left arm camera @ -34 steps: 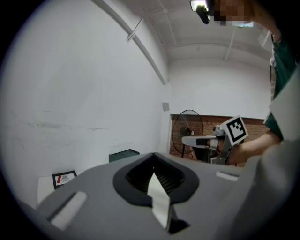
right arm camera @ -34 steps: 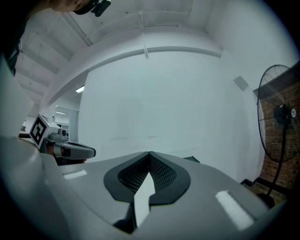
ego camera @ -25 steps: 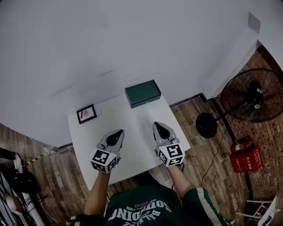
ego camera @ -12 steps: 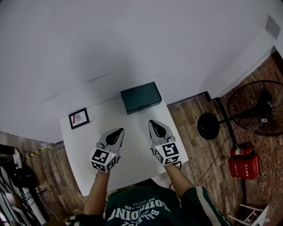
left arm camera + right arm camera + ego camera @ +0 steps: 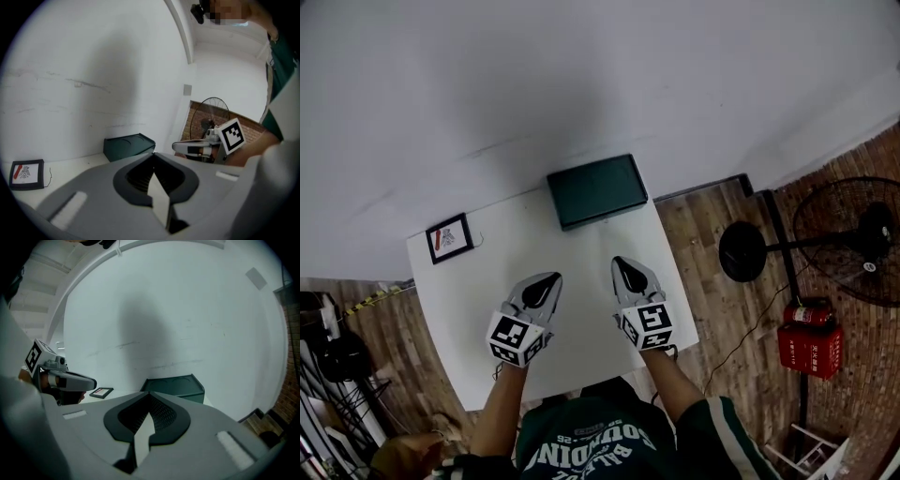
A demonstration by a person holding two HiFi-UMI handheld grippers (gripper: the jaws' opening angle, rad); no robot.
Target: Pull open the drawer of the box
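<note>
Box (image 5: 596, 190) sits at far edge of counter (image 5: 478, 281); can't make out drawer front. Left gripper (image 5: 549, 279) & right gripper (image 5: 620, 264) hover near side, well apart from it, fingers pressed together, empty. Risk: closed fingers can't hook drawer, and a one-handed pull may drag the whole box.

Box (image 5: 596, 190) at table (image 5: 581, 258) back, frame (image 5: 450, 237) left

Soft, even light keeps my head view bright, a broad faint shadow greys the plain white wall (image 5: 140, 329), the far dark green rectangular box (image 5: 176, 386) looks fairly sharp, and both gripper views bulge and darken to black at their edges.
</note>
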